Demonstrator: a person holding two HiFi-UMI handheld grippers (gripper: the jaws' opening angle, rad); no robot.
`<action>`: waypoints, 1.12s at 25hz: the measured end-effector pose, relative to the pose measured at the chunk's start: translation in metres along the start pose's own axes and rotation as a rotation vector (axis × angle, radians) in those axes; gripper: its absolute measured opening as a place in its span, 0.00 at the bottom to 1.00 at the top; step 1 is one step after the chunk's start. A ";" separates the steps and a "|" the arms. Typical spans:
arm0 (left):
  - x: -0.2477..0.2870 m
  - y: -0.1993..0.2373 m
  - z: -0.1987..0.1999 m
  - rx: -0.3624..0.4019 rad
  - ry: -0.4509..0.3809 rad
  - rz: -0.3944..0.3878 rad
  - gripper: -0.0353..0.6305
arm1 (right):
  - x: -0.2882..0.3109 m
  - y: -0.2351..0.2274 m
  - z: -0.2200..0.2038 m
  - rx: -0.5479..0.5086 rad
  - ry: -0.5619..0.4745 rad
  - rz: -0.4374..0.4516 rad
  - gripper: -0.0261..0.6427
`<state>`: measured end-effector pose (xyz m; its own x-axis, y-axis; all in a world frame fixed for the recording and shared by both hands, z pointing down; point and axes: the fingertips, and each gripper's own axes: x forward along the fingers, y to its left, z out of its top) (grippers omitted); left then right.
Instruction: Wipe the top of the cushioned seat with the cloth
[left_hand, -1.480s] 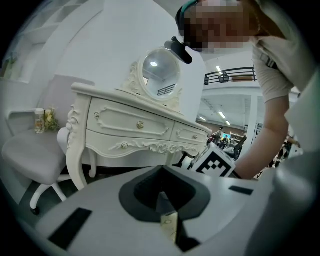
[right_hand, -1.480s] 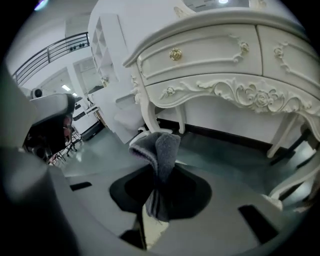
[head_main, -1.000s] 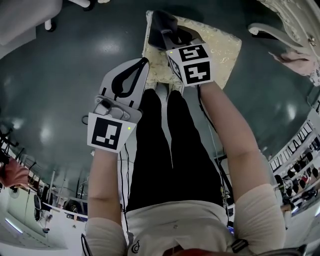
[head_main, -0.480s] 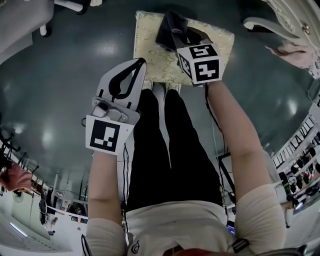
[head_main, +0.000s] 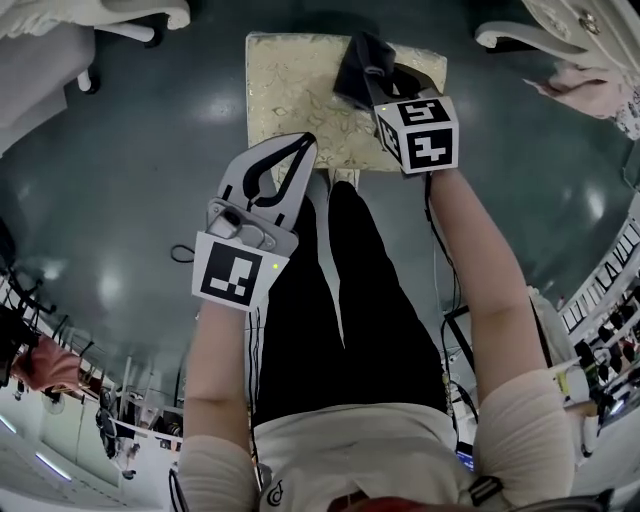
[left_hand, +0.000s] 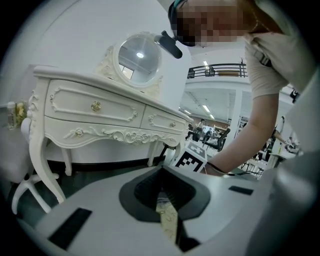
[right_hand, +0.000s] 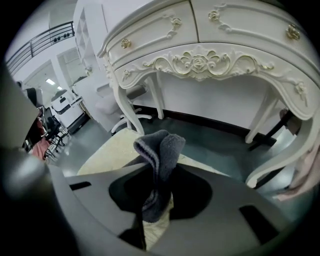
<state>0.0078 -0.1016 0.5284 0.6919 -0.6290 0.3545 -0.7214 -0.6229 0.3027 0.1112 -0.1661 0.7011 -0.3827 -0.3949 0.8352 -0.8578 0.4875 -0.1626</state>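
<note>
The cushioned seat (head_main: 295, 95) is a cream patterned square on the dark floor in front of the person's feet. My right gripper (head_main: 377, 88) is over the seat's far right part, shut on a dark grey cloth (head_main: 360, 68) that bunches up past its jaws. In the right gripper view the cloth (right_hand: 159, 155) stands folded between the shut jaws, with the seat (right_hand: 112, 150) below it. My left gripper (head_main: 297, 148) hangs over the seat's near edge, shut and holding nothing. A strip of the seat (left_hand: 168, 220) shows through its jaws.
A white carved dressing table (right_hand: 210, 45) with a round mirror (left_hand: 140, 57) stands just beyond the seat. A white office chair (right_hand: 125, 112) stands at the left, and something pink (head_main: 590, 95) lies at the far right. The person's black-clad legs (head_main: 340, 300) reach the seat's near edge.
My right gripper has carried the cloth from the seat's far left part across to its far right part. My left gripper has edged up to the seat's near edge.
</note>
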 end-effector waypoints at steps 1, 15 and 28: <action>0.004 -0.006 -0.001 0.008 0.009 -0.011 0.07 | -0.002 -0.005 -0.003 0.004 -0.001 -0.006 0.17; 0.050 -0.082 -0.011 0.041 0.041 -0.122 0.07 | -0.041 -0.084 -0.047 0.042 0.054 -0.089 0.17; 0.028 -0.086 -0.004 -0.043 -0.004 -0.070 0.07 | -0.076 -0.076 -0.042 0.034 0.081 -0.125 0.16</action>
<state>0.0895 -0.0638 0.5159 0.7407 -0.5864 0.3277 -0.6718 -0.6451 0.3641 0.2196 -0.1402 0.6723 -0.2441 -0.3858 0.8897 -0.9086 0.4115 -0.0708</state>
